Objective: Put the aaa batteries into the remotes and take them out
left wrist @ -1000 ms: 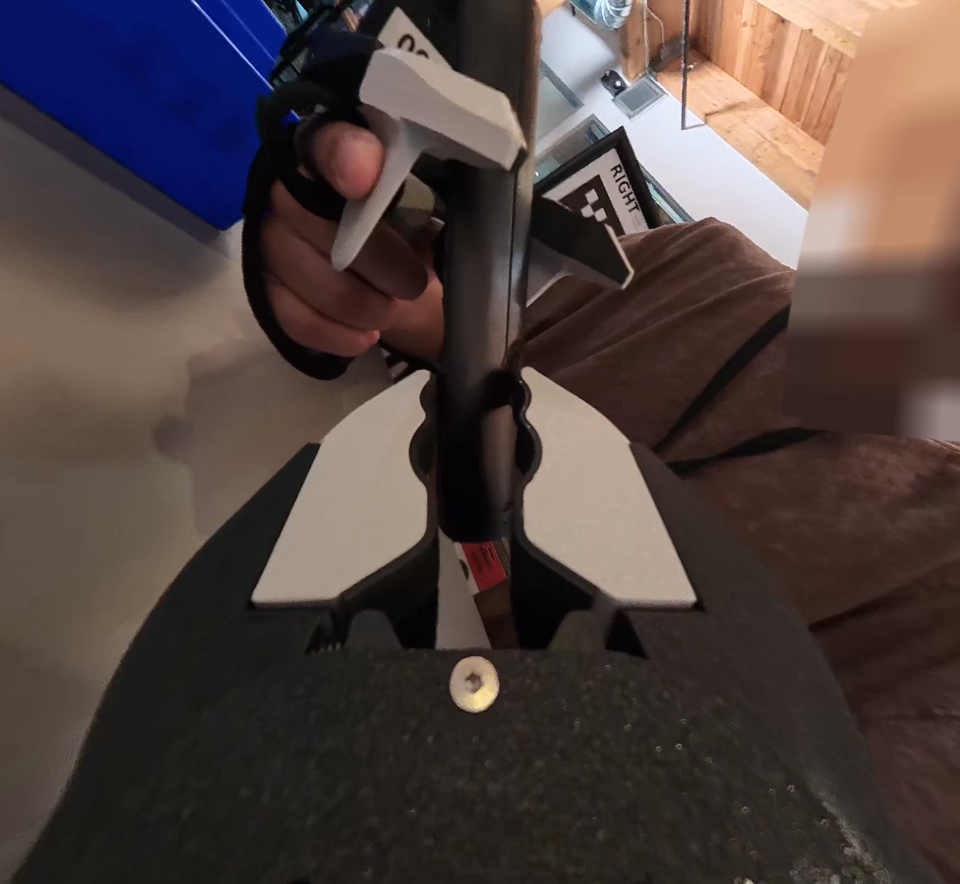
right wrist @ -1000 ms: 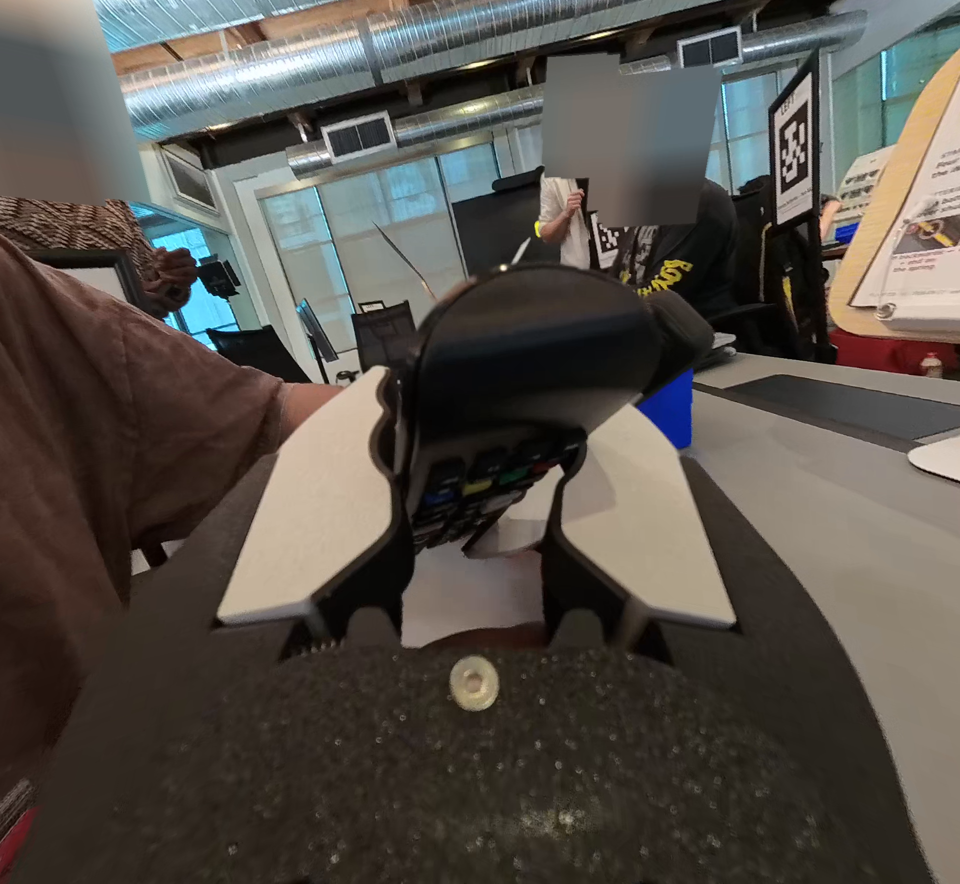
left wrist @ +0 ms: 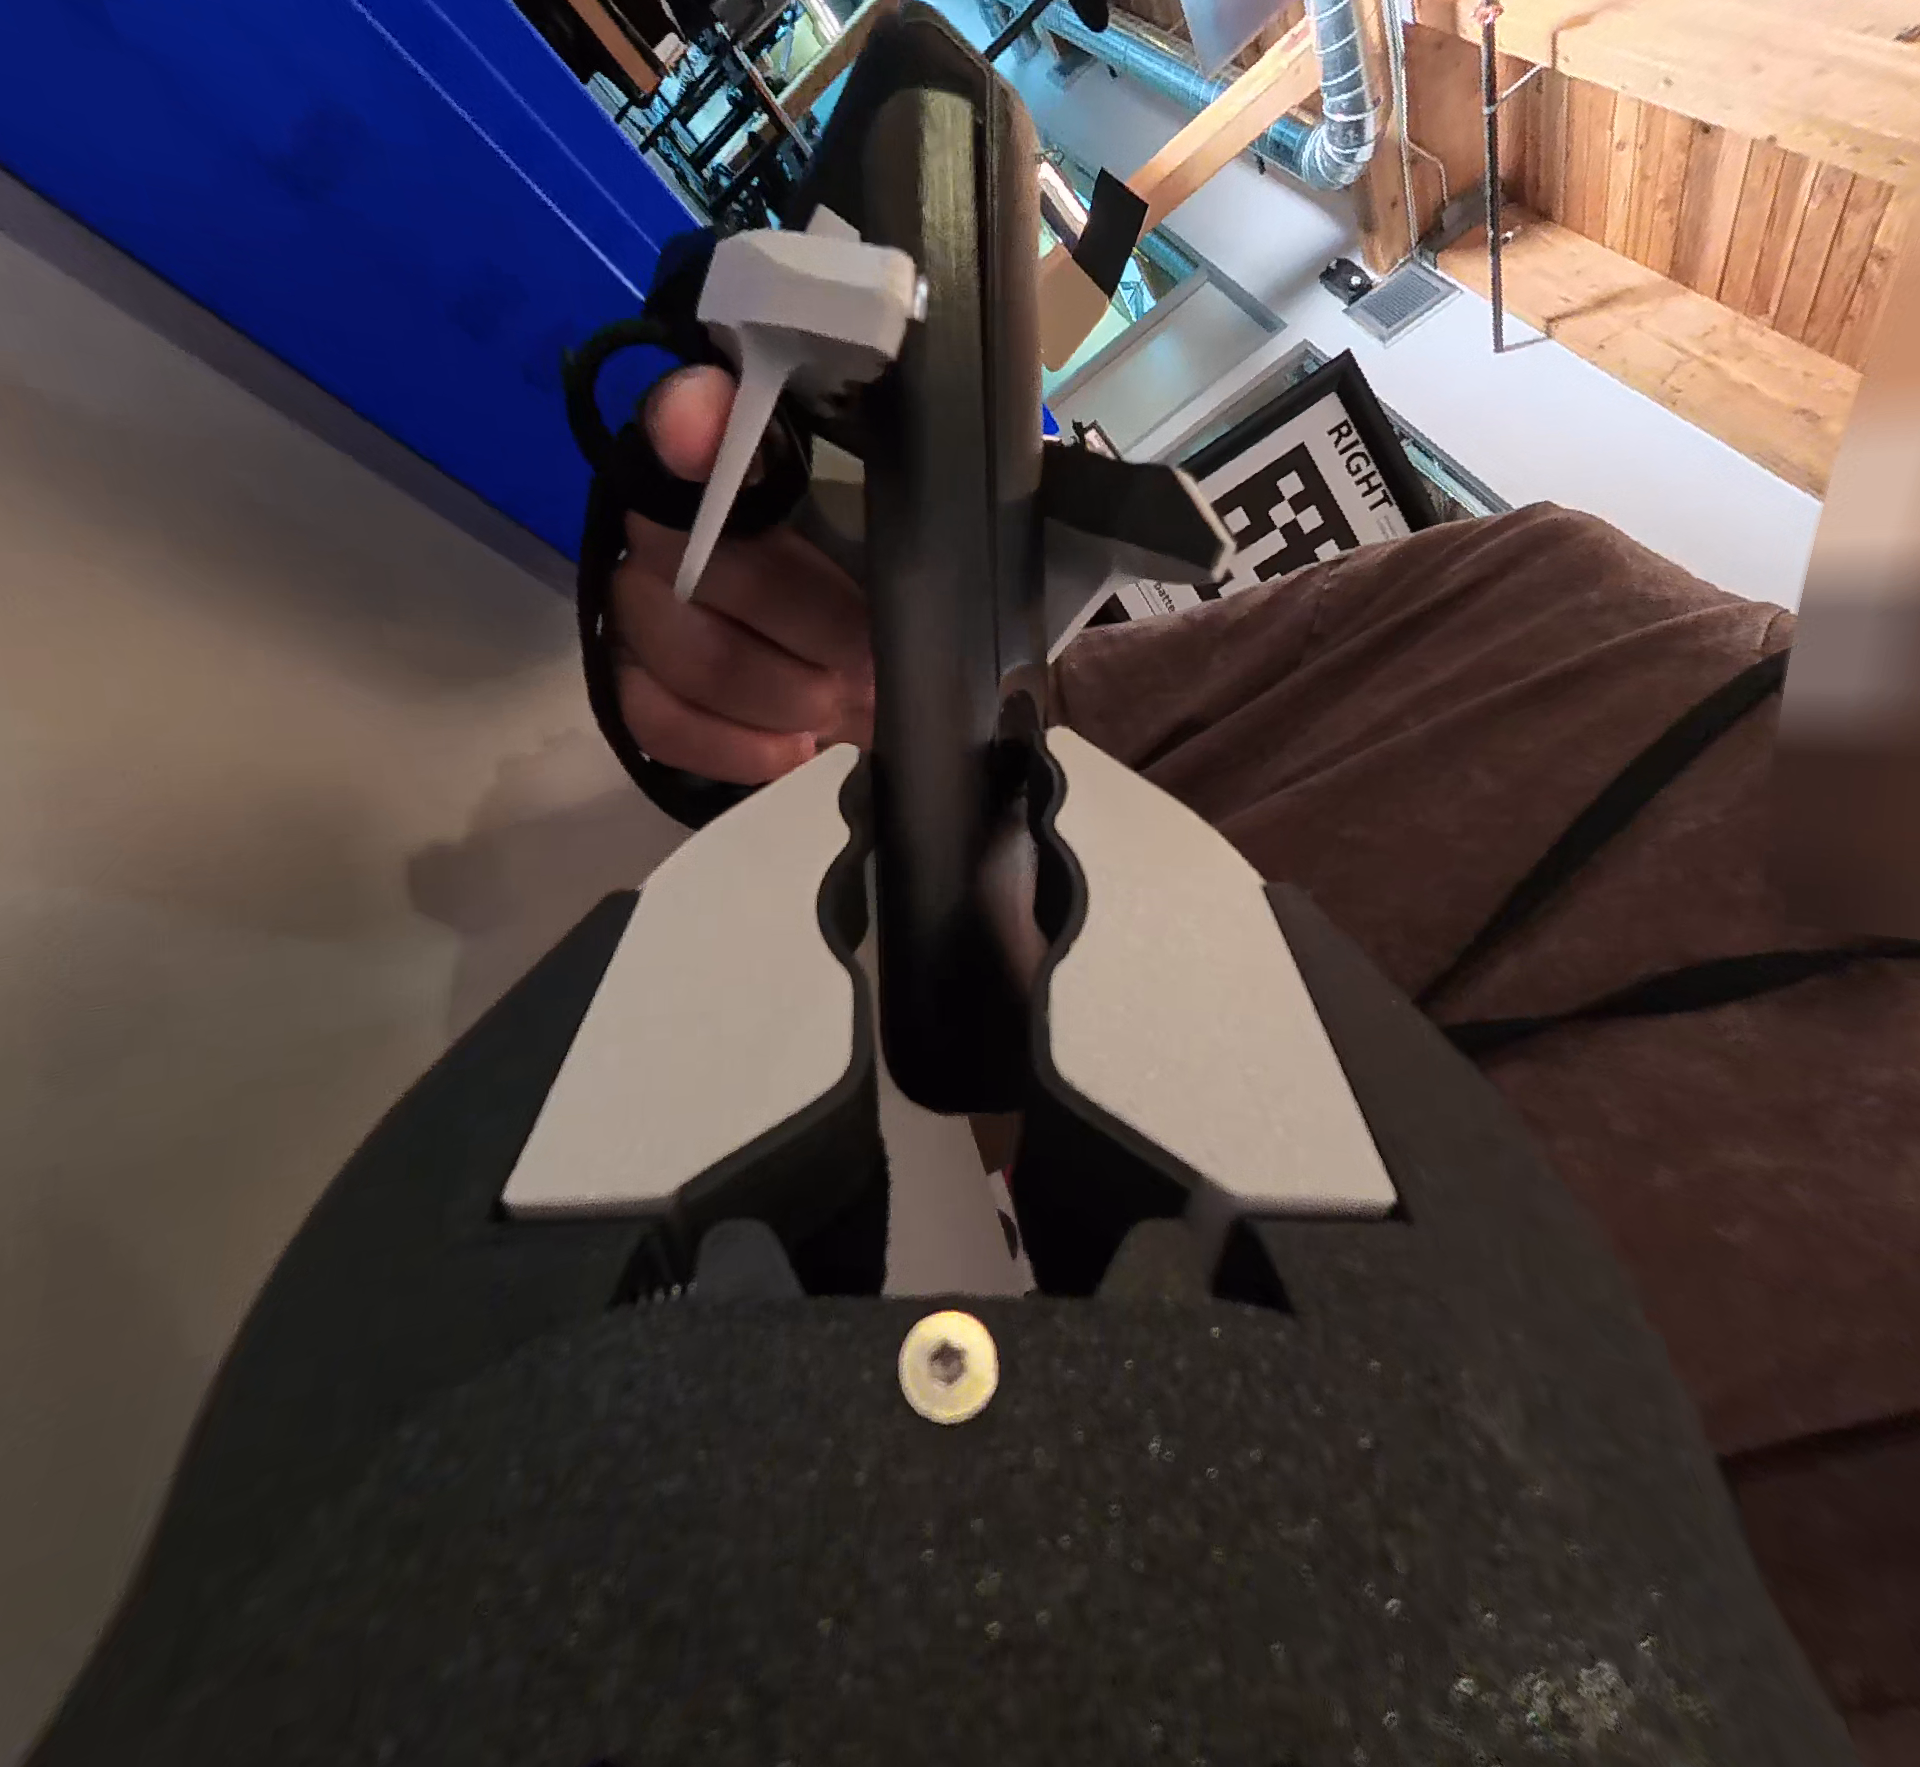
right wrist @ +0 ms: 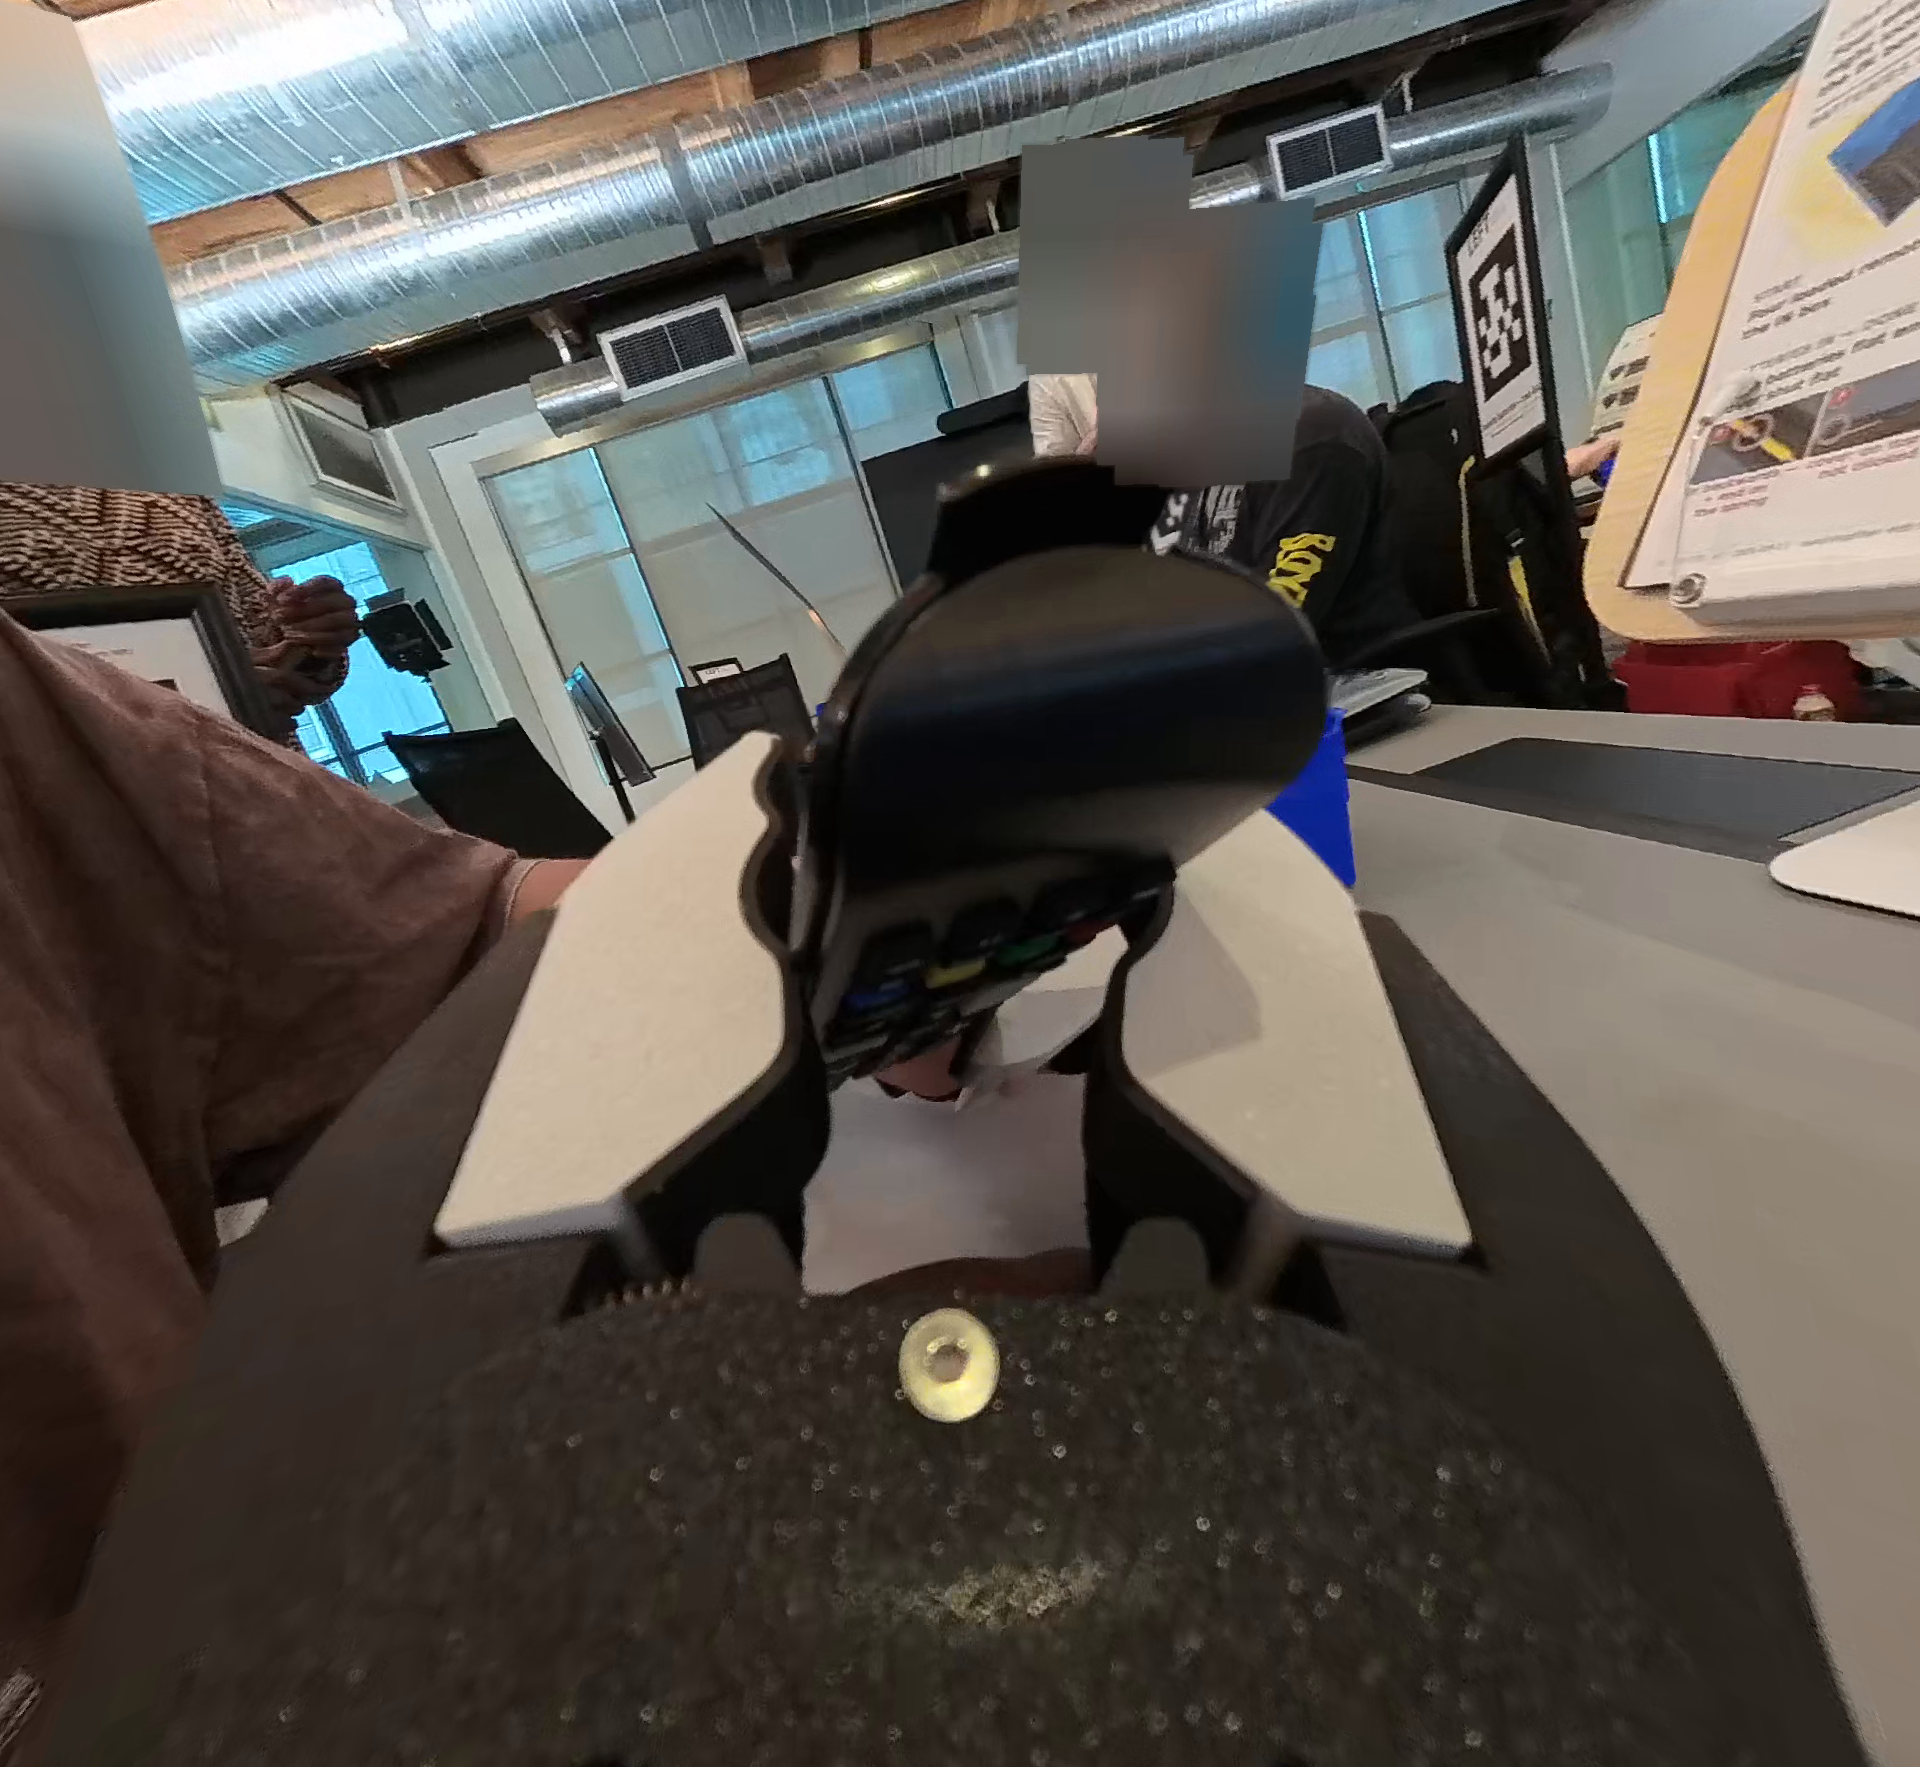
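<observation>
Holding one black remote (left wrist: 951,657) between two grippers, clear of the grey table (left wrist: 208,782); no batteries visible in either view

- Left gripper (left wrist: 951,896): clenched on the remote's near end, gripping it across its thin edges; the body runs straight away from the camera
- Right gripper (right wrist: 961,896): clamped across the remote (right wrist: 1039,741) at its far end, coloured buttons (right wrist: 966,969) facing down toward the camera; in the left view it shows farther off (left wrist: 935,387), the person's hand (left wrist: 727,657) on its grip
- Surroundings: blue bin (left wrist: 260,107) beyond the table, brown sleeve (right wrist: 187,886) beside the right gripper
- Handling, as judged: light, rigid plastic shell, smooth and likely slippery at the rounded edges; will not bend, but may pivot if pinched at one end alone
- Best hold, as judged: across the long side edges near mid-body, keeping pads off the buttons and off the back cover, which must slide free
- Cover state: cannot tell
</observation>
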{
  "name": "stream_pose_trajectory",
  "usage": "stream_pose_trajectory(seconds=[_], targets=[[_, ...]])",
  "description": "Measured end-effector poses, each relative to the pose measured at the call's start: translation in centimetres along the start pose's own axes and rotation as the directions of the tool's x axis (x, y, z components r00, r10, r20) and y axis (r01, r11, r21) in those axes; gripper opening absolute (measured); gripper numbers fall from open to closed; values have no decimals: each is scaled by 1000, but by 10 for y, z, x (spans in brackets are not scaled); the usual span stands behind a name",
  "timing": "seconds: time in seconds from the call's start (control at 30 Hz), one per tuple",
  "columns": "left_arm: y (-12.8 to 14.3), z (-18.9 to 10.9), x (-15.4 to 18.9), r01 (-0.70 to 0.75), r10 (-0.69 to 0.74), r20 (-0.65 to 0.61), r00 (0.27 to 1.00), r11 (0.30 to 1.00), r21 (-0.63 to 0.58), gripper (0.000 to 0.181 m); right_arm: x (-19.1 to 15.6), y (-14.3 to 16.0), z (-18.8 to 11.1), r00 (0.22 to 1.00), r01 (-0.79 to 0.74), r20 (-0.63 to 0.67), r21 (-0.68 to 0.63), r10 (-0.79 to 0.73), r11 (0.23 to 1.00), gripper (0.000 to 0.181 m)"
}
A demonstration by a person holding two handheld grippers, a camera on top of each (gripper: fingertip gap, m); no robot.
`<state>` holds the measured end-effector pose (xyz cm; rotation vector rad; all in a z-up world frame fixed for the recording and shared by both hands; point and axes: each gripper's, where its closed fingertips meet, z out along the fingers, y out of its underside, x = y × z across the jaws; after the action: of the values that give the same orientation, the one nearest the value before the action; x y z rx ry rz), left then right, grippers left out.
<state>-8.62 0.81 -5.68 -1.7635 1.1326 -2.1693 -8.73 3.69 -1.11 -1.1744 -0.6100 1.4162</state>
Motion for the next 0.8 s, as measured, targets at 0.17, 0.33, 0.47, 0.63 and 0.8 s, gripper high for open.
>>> stream_pose_trajectory(seconds=[0.17, 0.33, 0.47, 0.63, 0.8], targets=[[3, -2, 3, 18, -18, -21, 1000, 1000, -16, 27, -3, 2, 2, 1000, -1, 21, -5, 1, 1000, 60], [3, -3, -2, 22, -22, 3, 1000, 1000, -10, 27, -2, 5, 1, 1000, 24, -11, -8, -24, 1000, 60], [-1, -2, -7, 21, -21, 27, 999, 1000, 13, 28, 4, 5, -1, 999, 33, -42, 2, -33, 999, 60], [-1, -2, -11, 50, -51, 56, 997, 999, 13, 29, 6, 6, -1, 996, 49, -69, -11, -50, 999, 60], [-4, -3, -15, 103, -105, 102, 989, 994, 18, 30, 11, 6, -3, 996, 31, -88, 9, -30, 999, 60]])
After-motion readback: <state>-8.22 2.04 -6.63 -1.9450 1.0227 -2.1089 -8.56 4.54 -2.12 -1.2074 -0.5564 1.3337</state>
